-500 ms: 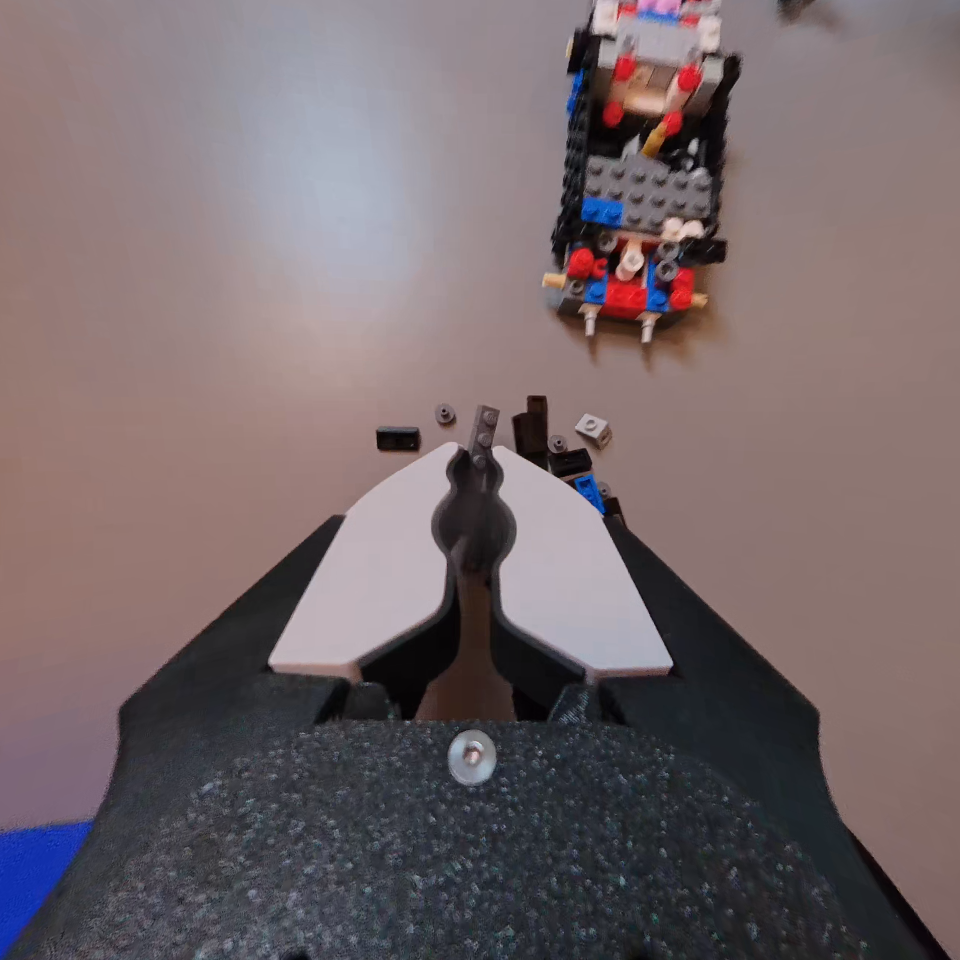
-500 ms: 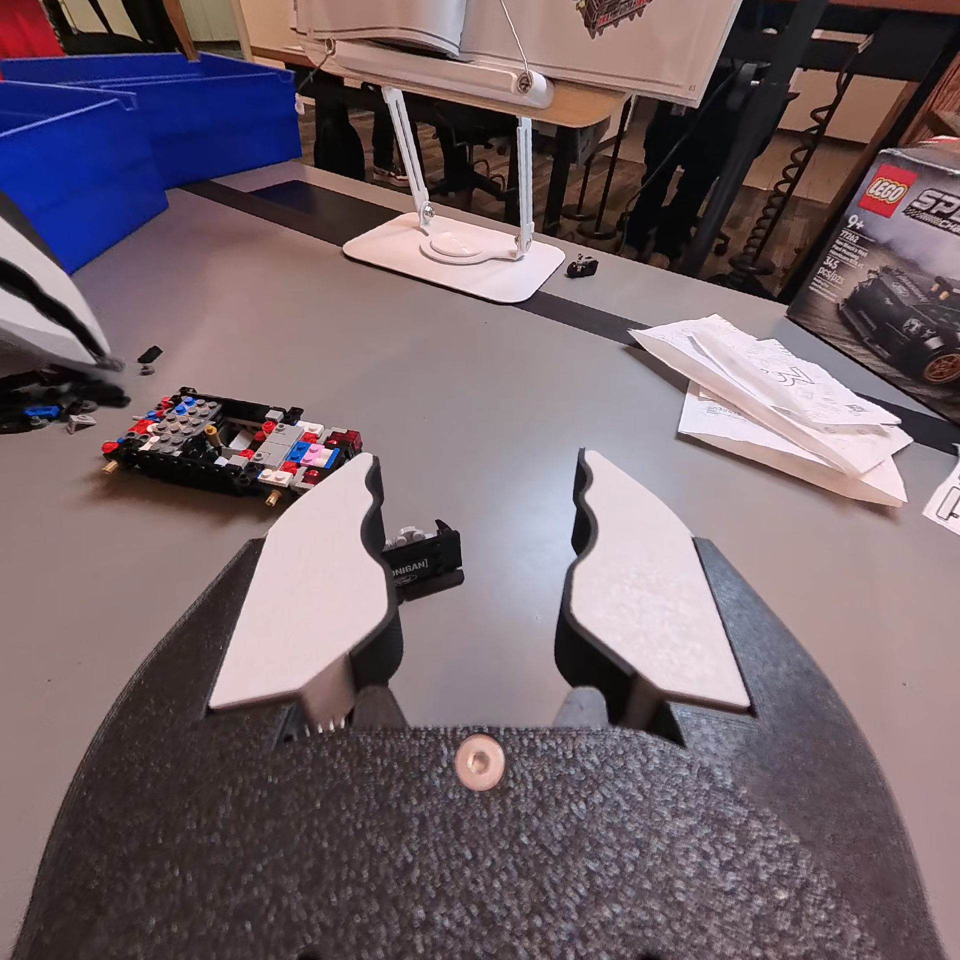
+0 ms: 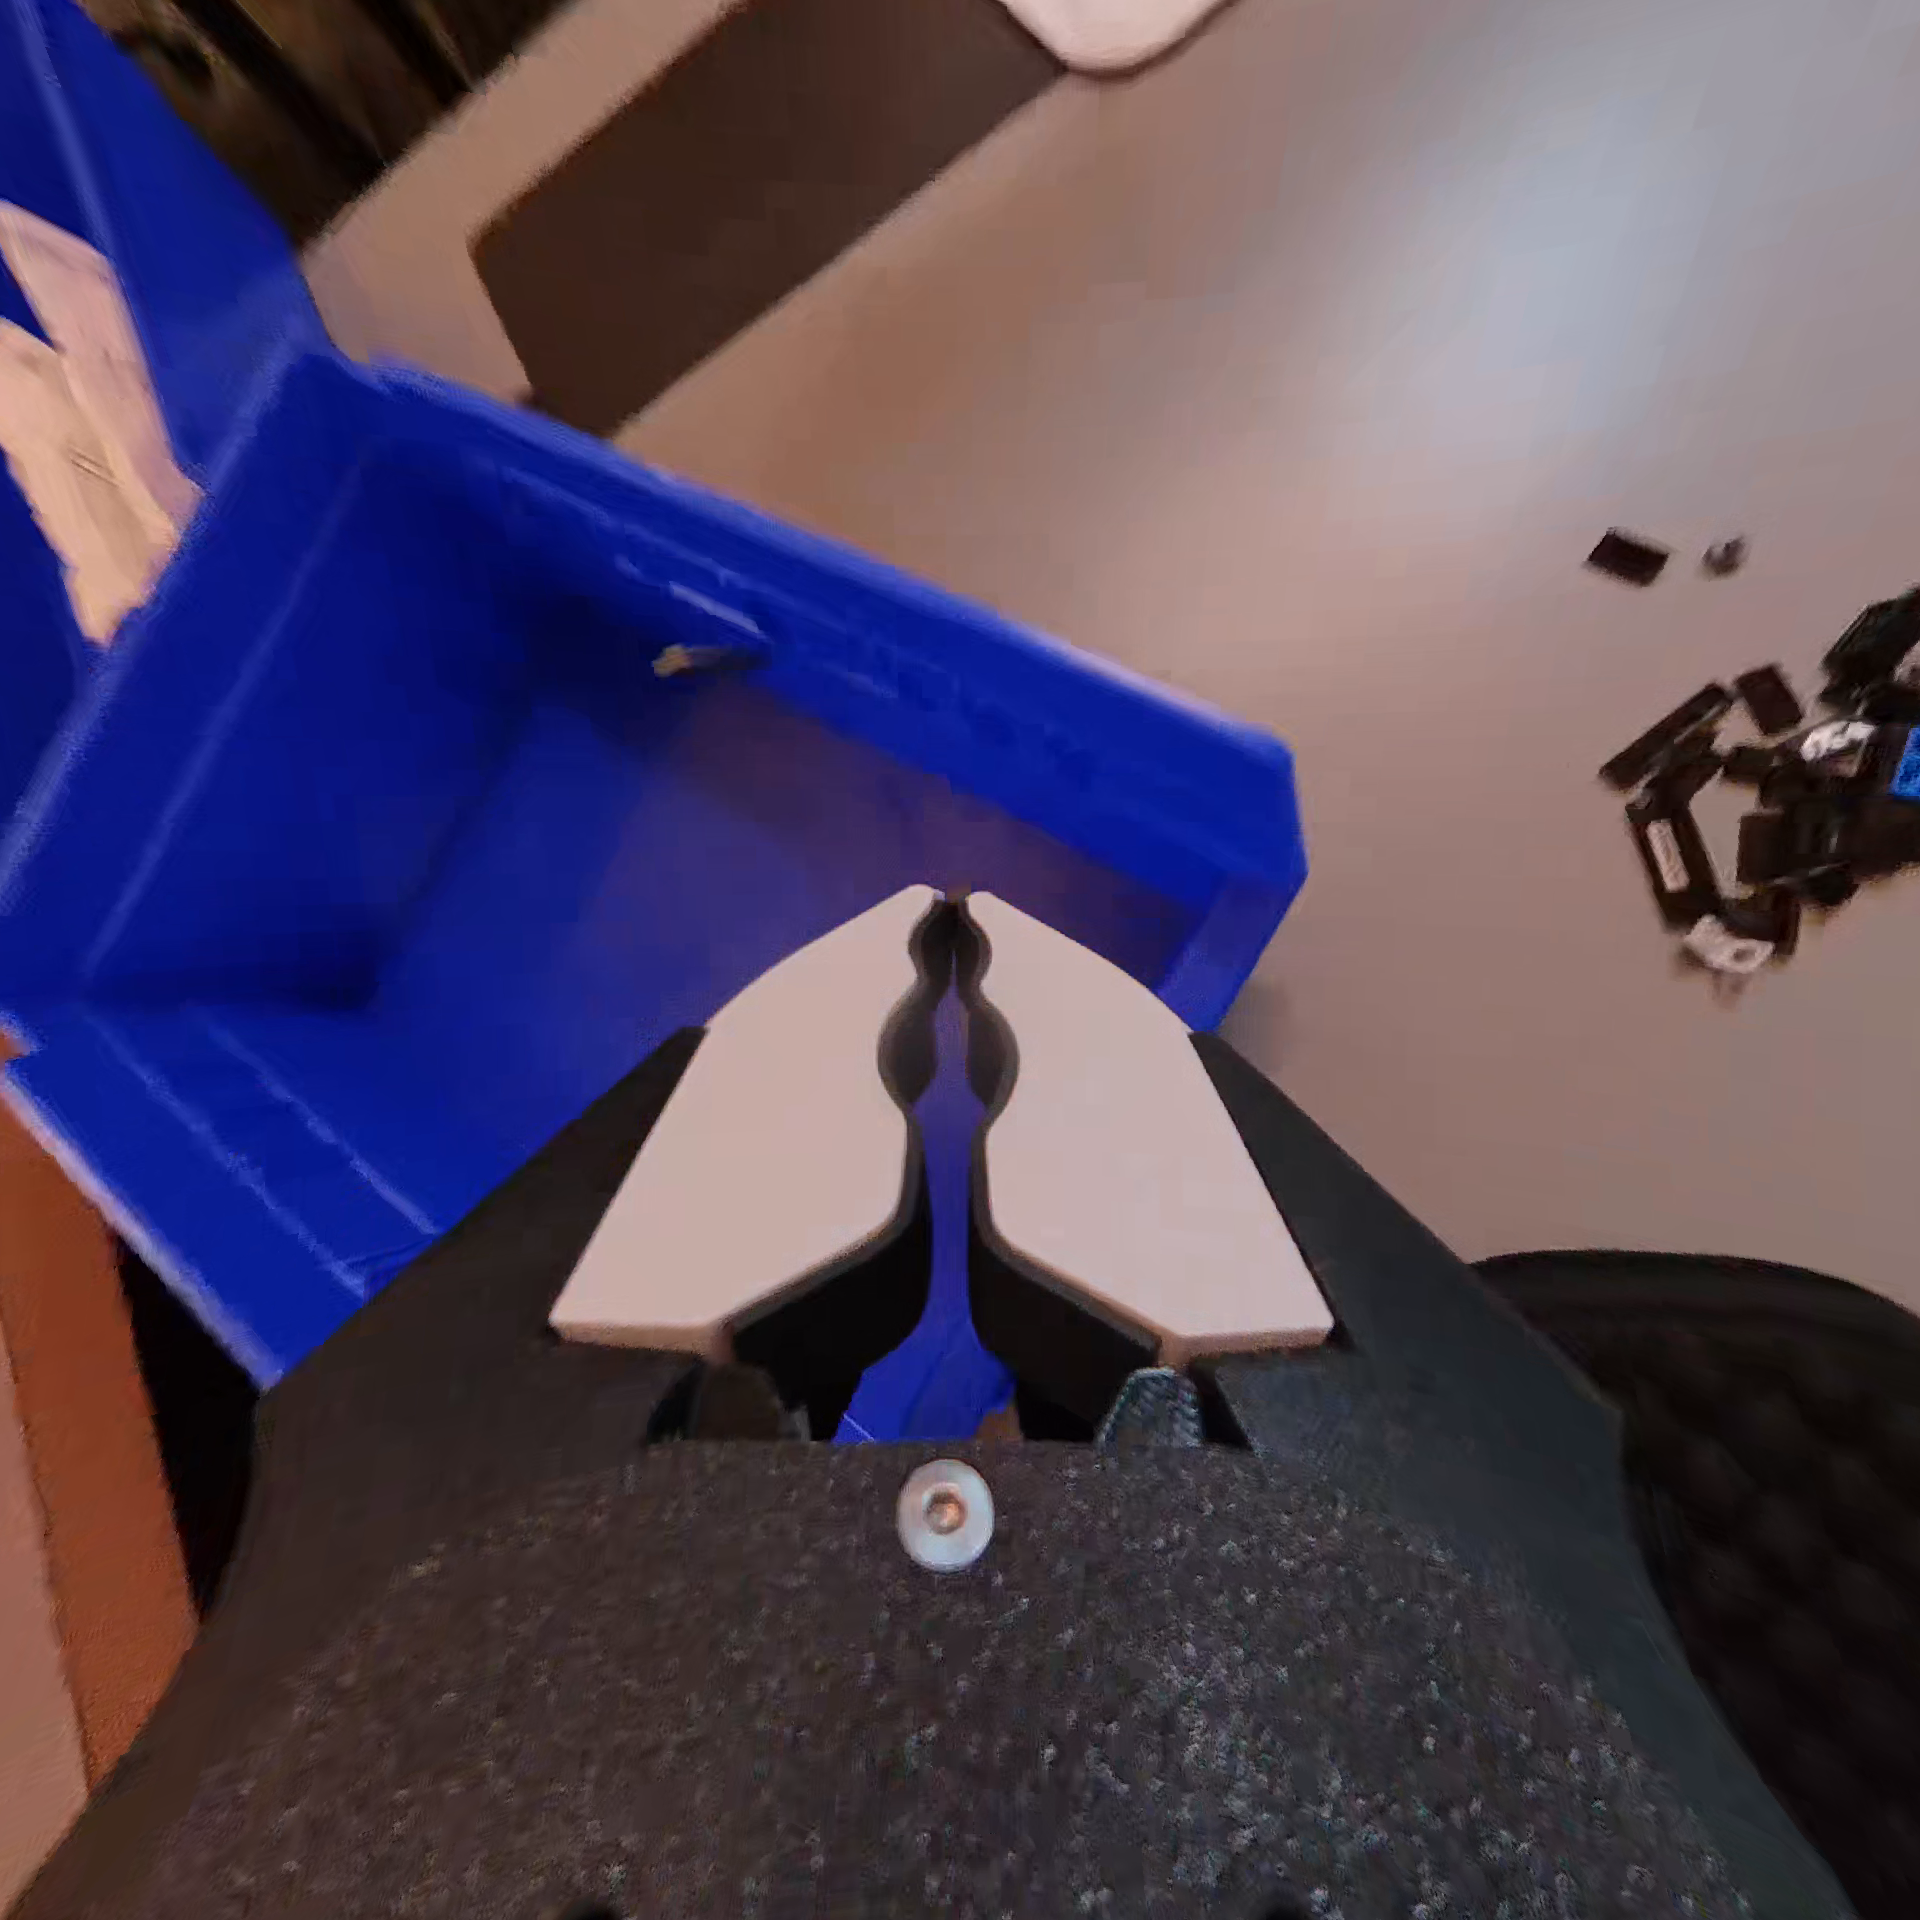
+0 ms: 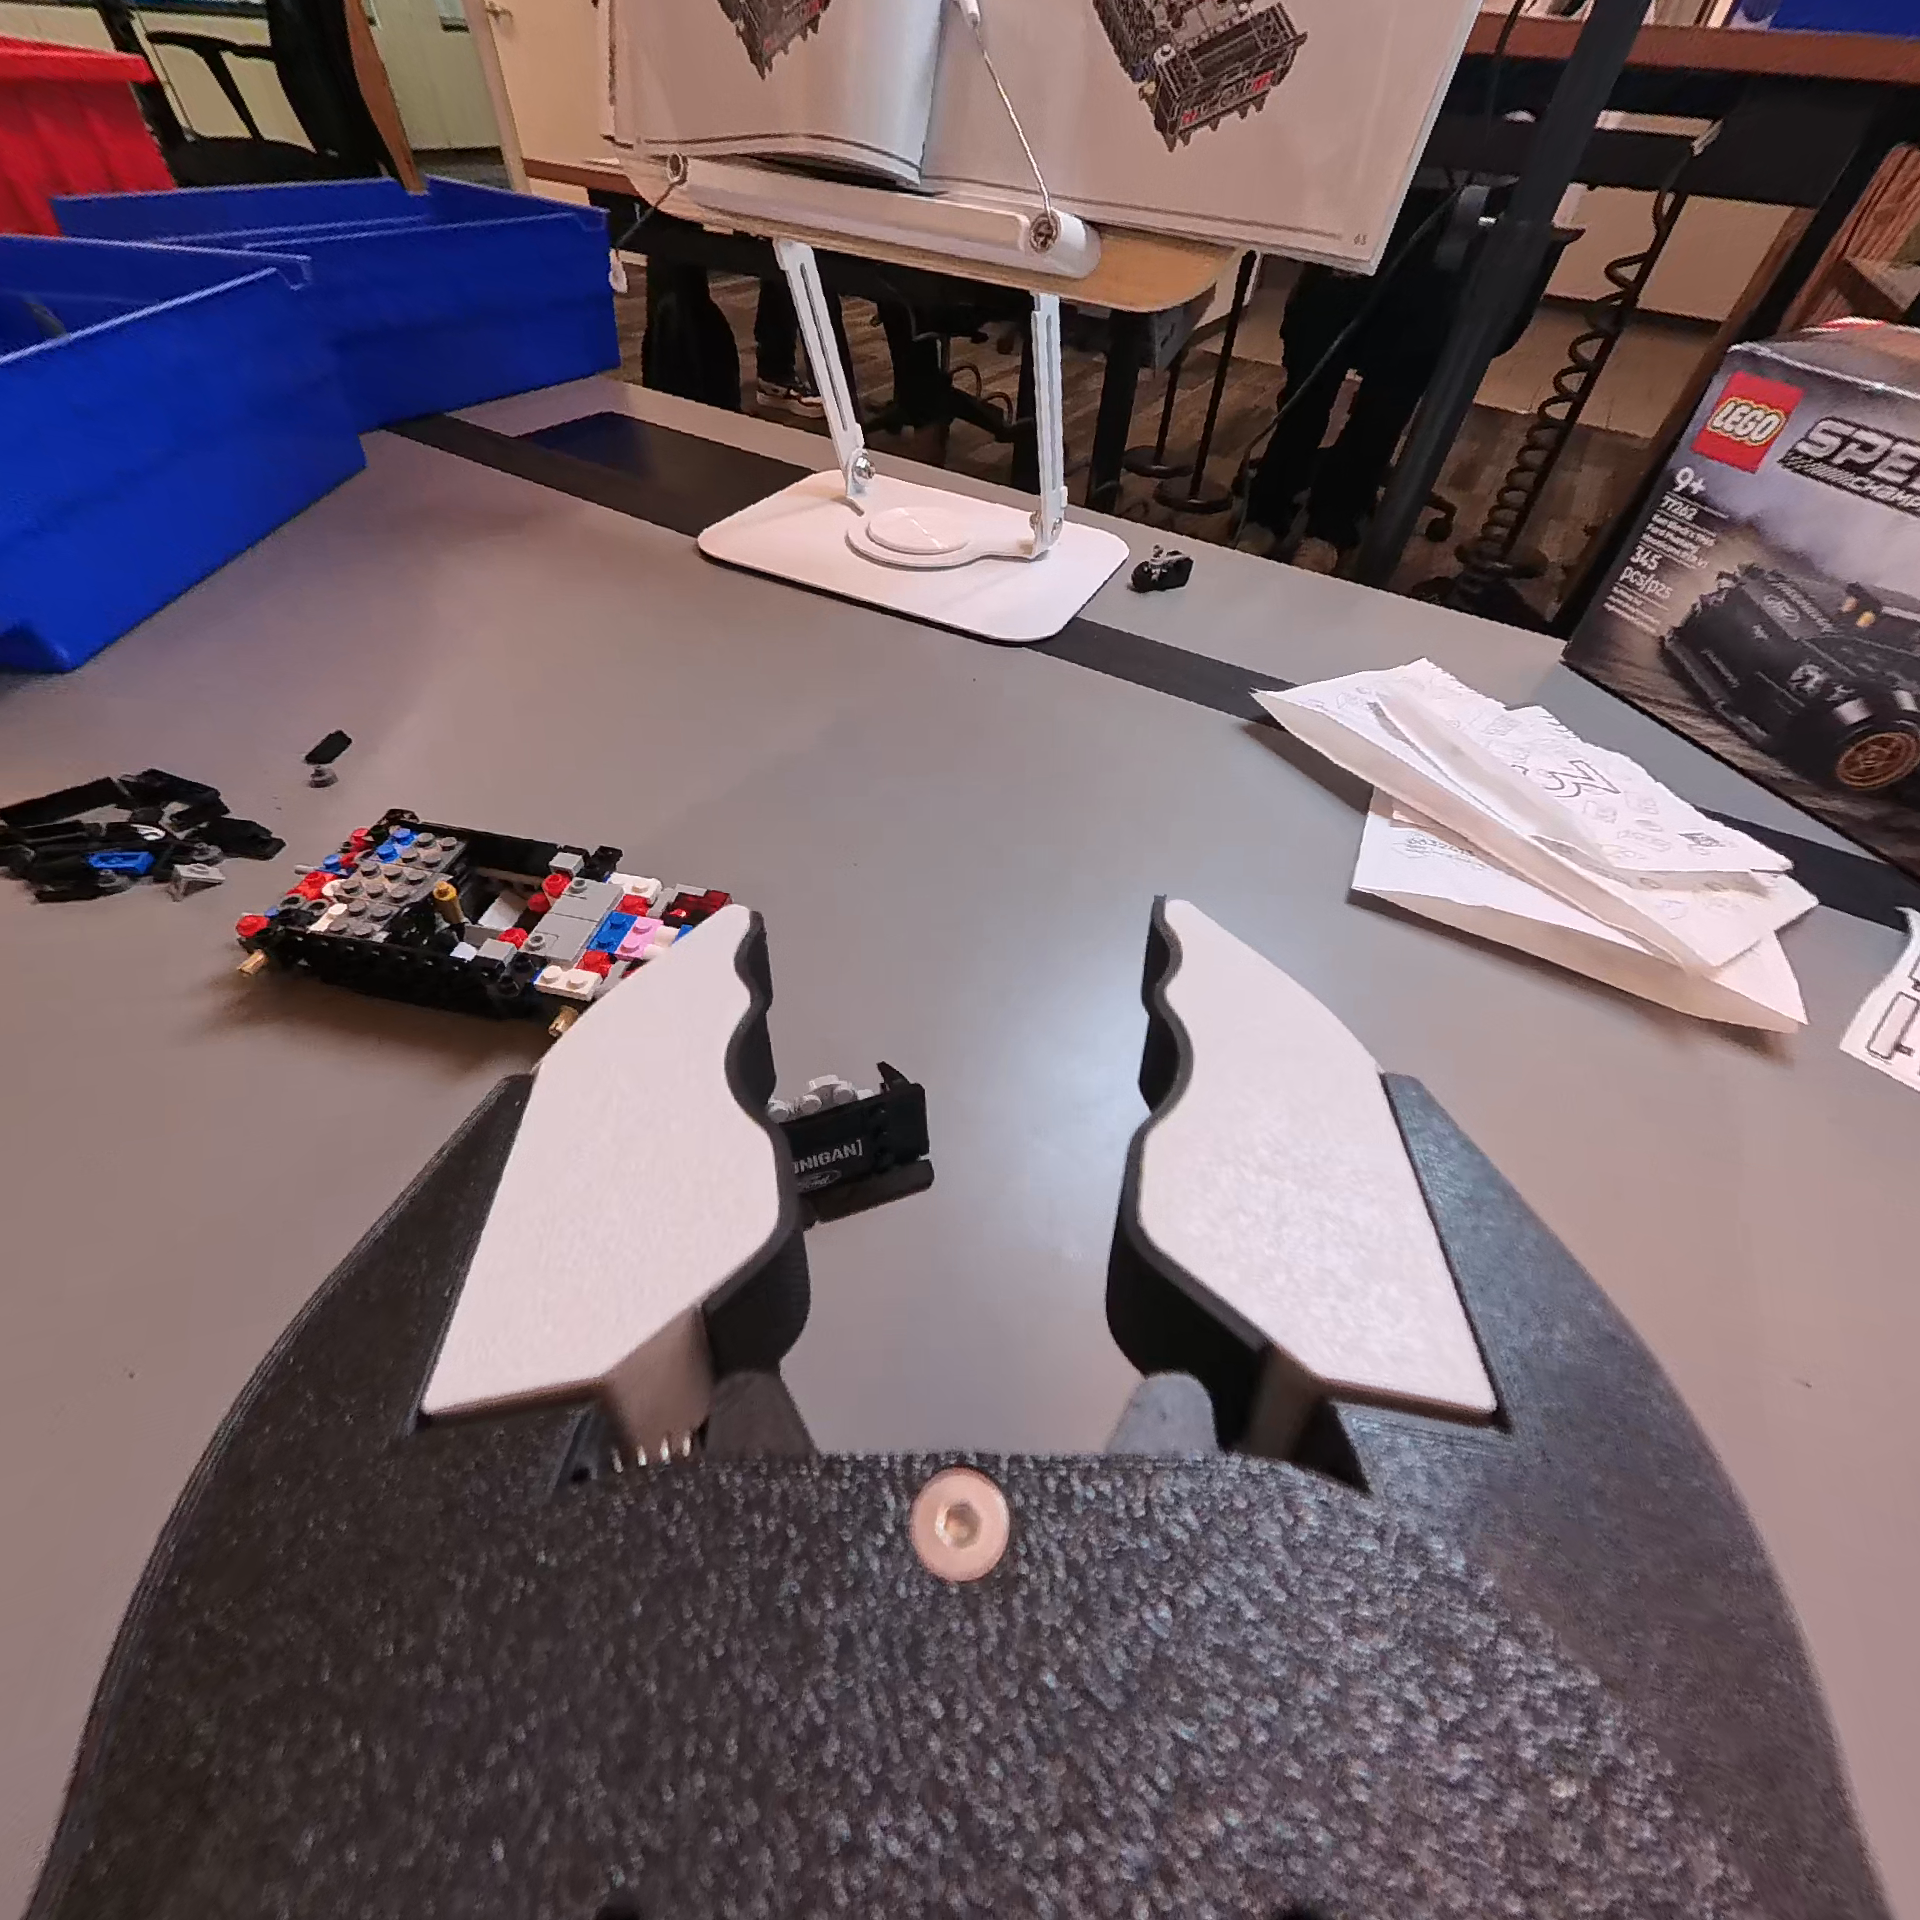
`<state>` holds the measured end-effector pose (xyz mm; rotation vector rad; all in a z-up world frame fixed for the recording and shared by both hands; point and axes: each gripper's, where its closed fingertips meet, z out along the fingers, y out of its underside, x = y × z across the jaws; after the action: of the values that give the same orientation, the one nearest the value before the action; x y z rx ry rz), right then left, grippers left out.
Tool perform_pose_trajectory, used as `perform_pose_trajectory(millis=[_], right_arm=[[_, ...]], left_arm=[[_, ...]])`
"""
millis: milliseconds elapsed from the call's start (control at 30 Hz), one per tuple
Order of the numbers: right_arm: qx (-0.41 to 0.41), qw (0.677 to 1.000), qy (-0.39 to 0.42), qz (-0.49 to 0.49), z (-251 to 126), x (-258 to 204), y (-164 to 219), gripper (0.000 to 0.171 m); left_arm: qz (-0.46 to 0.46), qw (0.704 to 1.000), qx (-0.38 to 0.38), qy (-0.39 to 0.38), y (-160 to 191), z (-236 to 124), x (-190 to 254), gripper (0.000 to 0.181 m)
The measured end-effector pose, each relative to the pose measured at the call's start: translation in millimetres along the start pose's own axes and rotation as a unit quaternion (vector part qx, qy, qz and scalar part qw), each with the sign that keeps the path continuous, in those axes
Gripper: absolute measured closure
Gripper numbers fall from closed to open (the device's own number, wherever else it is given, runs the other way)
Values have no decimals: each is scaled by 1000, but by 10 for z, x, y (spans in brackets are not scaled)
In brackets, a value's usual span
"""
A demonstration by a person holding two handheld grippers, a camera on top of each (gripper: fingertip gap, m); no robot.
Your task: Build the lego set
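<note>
Left claw (image 3: 951, 914) over the blue bin (image 3: 644, 790), pinched shut on nothing I can see.
Right claw (image 4: 951, 977) gapes beside the chassis (image 4: 468, 914); next I judge a fresh piece needs fetching.

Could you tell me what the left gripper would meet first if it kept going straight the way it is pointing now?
Most likely the blue bin. The left gripper, its jaws closed, points over the bin's near wall into its open inside, so the floor or far wall would come first, though blur leaves depth unclear.
</note>
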<state>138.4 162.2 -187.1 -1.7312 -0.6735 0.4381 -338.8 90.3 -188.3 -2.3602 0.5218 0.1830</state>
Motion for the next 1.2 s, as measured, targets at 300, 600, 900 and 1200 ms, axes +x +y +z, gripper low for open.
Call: perform_pose_trajectory(millis=[300,600,900,1200], right_arm=[[-5,1000,0,2,7,8,31,103],[-9,1000,-4,-4,17,-16,44,105],[-9,1000,-7,-5,6,-17,50,106],[-4,1000,-12,-7,-28,-31,23,107]], left_arm=[[10,995,-21,93,292,144,288,138],[119,982,-118,84,557,342,658,155],[198,978,-65,23,72,371,995,148],[154,961,-87,212,199,463,1823,135]])
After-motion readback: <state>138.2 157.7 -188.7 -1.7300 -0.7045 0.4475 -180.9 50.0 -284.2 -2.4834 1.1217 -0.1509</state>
